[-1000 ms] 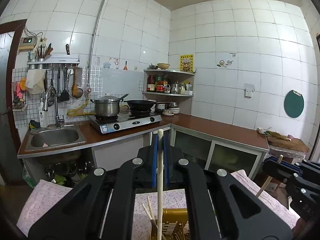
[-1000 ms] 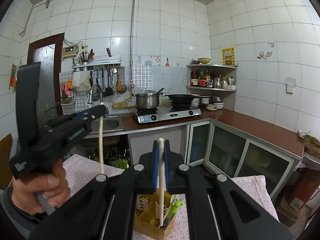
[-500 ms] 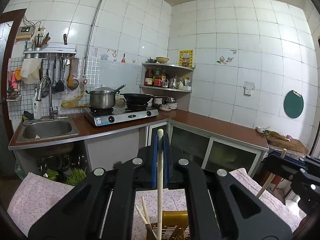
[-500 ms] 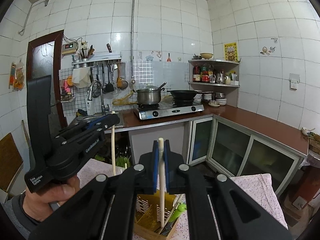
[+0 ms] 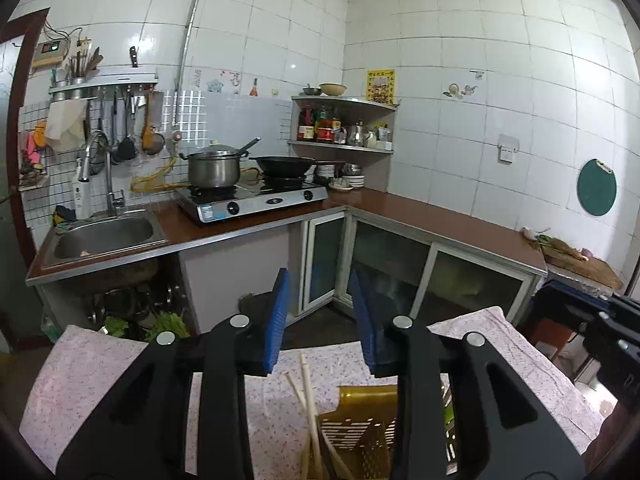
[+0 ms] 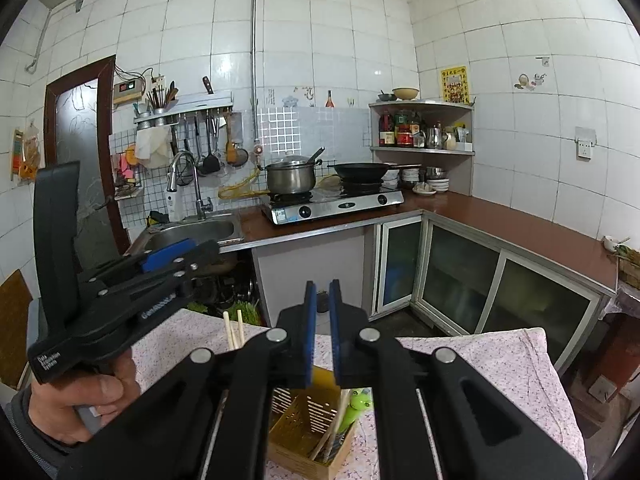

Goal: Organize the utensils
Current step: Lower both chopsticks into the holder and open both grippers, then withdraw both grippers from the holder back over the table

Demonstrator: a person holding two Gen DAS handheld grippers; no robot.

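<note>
My left gripper (image 5: 320,320) hangs just above a yellow slotted basket (image 5: 360,432), its jaws opening with nothing between the blue pads. Two pale chopsticks (image 5: 306,384) stand in the basket's left end below it. In the right wrist view the same basket (image 6: 304,420) holds chopsticks (image 6: 234,330) and a green utensil (image 6: 360,400). My right gripper (image 6: 323,332) sits over the basket, pads drawn to a narrow slit, and no chopstick shows in it. A hand holds the left gripper (image 6: 196,258) at the left. The right gripper (image 5: 556,300) shows at the left view's right edge.
The basket stands on a table with a floral cloth (image 5: 100,380). Beyond it run an L-shaped brown counter (image 5: 440,216) with a sink (image 5: 104,236), a gas stove (image 5: 256,200) with a pot and a wok, and glass-door cabinets (image 6: 460,272).
The left jaws have parted and the chopstick they held now stands in the basket. The chopstick between the right pads is gone from there too. Both grippers sank toward the basket.
</note>
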